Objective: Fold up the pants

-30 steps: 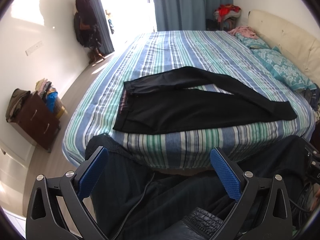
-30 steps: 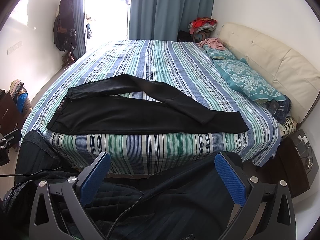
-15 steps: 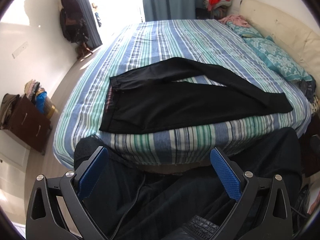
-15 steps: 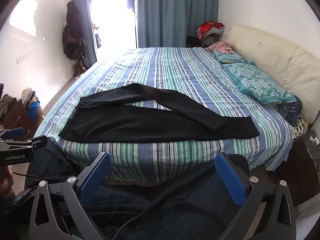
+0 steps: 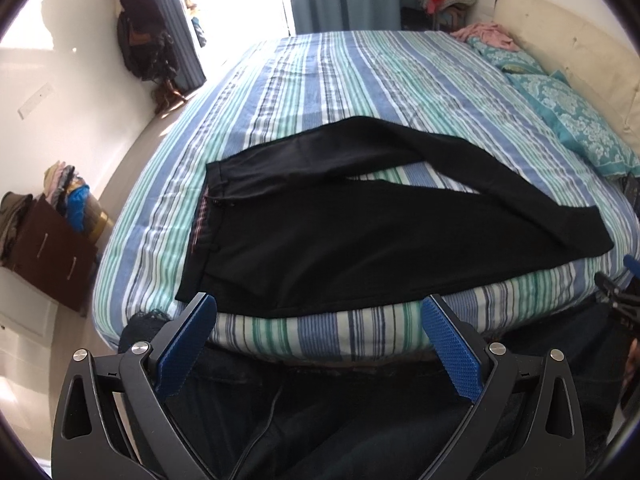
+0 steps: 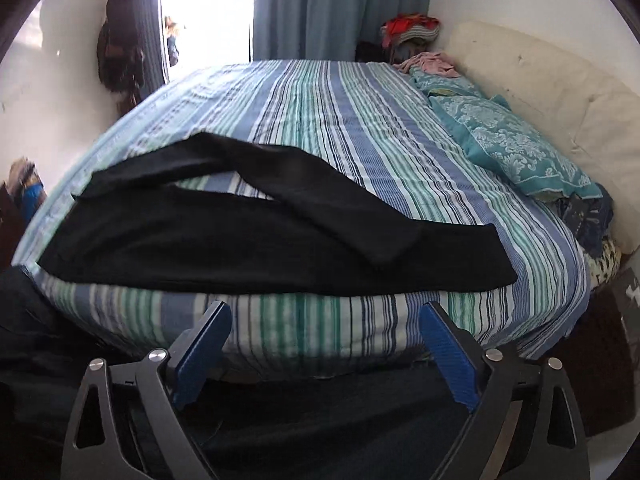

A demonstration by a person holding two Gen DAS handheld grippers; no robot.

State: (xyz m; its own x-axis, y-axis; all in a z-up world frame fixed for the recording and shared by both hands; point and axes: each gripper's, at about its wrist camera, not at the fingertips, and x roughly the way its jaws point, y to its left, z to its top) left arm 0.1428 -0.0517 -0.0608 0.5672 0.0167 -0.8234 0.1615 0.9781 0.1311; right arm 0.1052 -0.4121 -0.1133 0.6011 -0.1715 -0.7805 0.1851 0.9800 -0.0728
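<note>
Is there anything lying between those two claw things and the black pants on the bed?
Nothing visible does. The black pants lie spread along the striped bed's near edge, and both the left gripper and right gripper hang open just short of it with only bare bedding ahead.

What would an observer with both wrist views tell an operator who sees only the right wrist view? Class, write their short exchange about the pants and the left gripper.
Operator: Is the left gripper holding anything?
Observer: No. The left gripper is open, with nothing between its fingers.
Operator: Which end of the pants is the waistband? Mine is blurred.
Observer: The left end of the pants. The left wrist view shows the waistband there, with a pinkish lining showing along its edge.
</note>
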